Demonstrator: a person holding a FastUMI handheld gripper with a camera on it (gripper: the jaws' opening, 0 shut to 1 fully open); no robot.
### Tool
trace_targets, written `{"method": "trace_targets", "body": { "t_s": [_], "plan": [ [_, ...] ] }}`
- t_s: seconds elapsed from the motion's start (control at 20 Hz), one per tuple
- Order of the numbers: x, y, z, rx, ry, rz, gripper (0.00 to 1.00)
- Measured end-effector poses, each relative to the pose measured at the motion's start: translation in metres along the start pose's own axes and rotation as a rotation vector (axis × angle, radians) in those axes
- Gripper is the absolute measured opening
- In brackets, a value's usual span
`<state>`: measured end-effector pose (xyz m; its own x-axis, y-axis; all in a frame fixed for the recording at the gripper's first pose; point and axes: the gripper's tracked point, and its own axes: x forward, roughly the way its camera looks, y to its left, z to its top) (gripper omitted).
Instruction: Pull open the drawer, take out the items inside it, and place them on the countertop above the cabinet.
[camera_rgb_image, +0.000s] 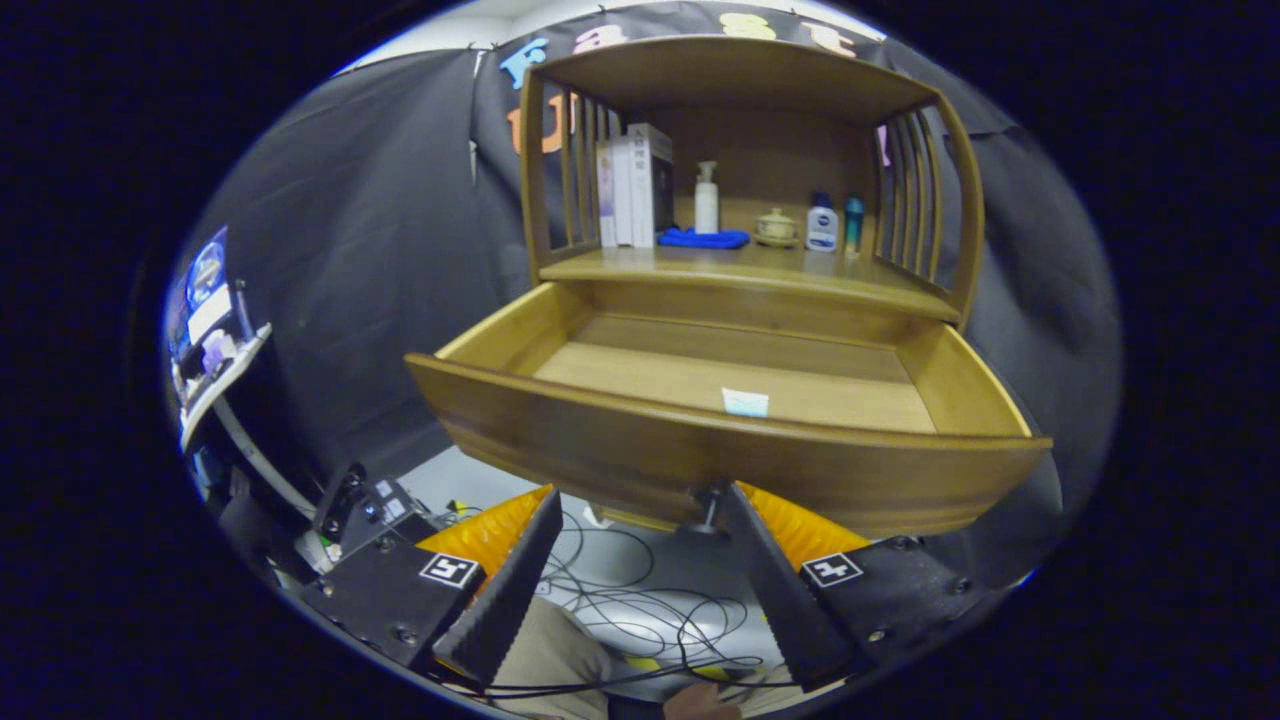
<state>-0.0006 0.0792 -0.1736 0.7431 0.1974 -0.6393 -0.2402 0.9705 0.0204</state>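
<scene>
Cables (640, 600) litter the floor beneath the open drawer (720, 440); claw (640, 510) fingers apart.

Drawer knob (708, 512) half-hidden beside the spread tongs (640, 505).

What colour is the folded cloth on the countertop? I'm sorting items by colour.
Bright blue: the folded cloth lies beside the books, clearest in the gripper view.

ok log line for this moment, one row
drawer: pulled open | inside: small pale slip on floor | gripper: jaws open, empty, just before drawer front | knob: beside one finger | countertop: blue cloth, bottles, books
</scene>
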Motion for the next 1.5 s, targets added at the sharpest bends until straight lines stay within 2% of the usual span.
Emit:
{"method": "trace_targets", "body": {
  "t_s": [0.1, 0.2, 0.35, 0.5, 0.75, 1.0, 1.25, 1.5],
  "plan": [
    [0.0, 0.004, 0.017, 0.011, 0.032, 0.055, 1.0],
    [0.003, -0.005, 0.036, 0.031, 0.054, 0.068, 1.0],
    [0.013, -0.024, 0.06, 0.06, 0.112, 0.048, 1.0],
    [0.029, -0.044, 0.068, 0.084, 0.229, -0.002, 1.0],
    [0.065, -0.058, 0.052, 0.207, 0.495, -0.002, 1.0],
    [0.095, -0.076, 0.047, 0.211, 0.622, -0.063, 1.0],
    [0.13, -0.094, 0.033, 0.295, 0.761, -0.127, 1.0],
    [0.147, -0.1, 0.02, 0.267, 0.825, -0.161, 0.99]
  ]
}}
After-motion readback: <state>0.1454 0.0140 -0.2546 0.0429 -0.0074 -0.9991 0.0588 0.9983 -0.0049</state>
